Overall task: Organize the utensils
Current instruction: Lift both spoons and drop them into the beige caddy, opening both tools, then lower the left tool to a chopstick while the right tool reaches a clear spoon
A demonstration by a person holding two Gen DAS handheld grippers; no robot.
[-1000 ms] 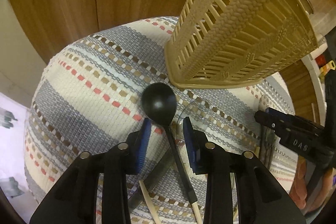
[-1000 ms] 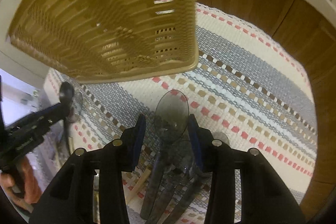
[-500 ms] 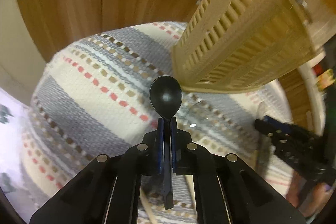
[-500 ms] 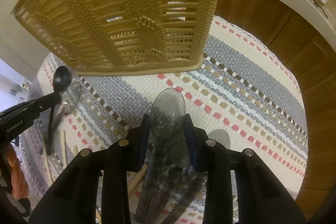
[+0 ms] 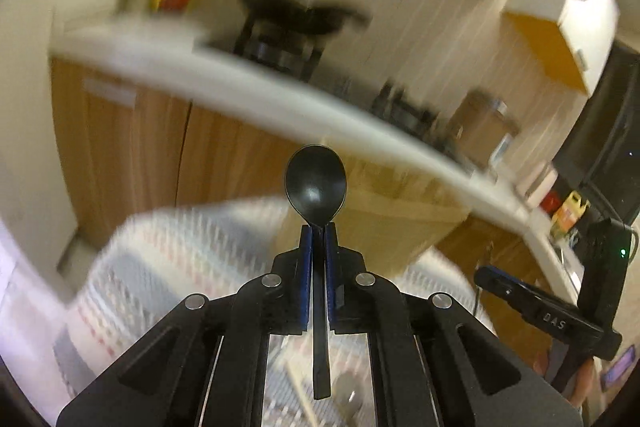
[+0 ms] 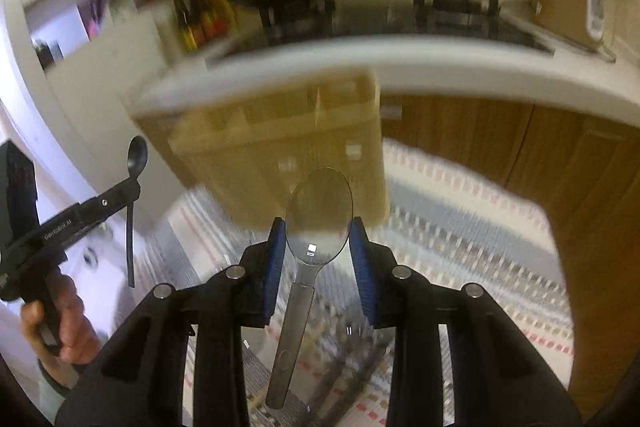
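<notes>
right now the left gripper [image 5: 319, 233] is clamped on the neck of a black spoon [image 5: 315, 183] — bowl sticking up past the blue pads [image 5: 306, 255], handle hanging down btwn the fingers. same spoon shows in the right wrist view at far left, held up in the air, handle dangling below the jaws. the right gripper [image 6: 319, 239] has a clear plastic spoon [image 6: 318, 219] btwn its fingers; the bowl's edges sit at the pads on both sides and the spoon is lifted off the cloth w/ its handle trailing down — so jaws look closed on the bowl, though only part way together. beige slotted basket [image 6: 280, 147] stands on the striped woven cloth [image 6: 460, 227] just ahead of both grippers, blurred. more utensils [image 6: 352, 367] lie on the cloth under the right gripper, too smeared to tell apart. white counter edge [image 6: 480, 67] and wood cabinet doors [image 5: 132, 147] behind.
</notes>
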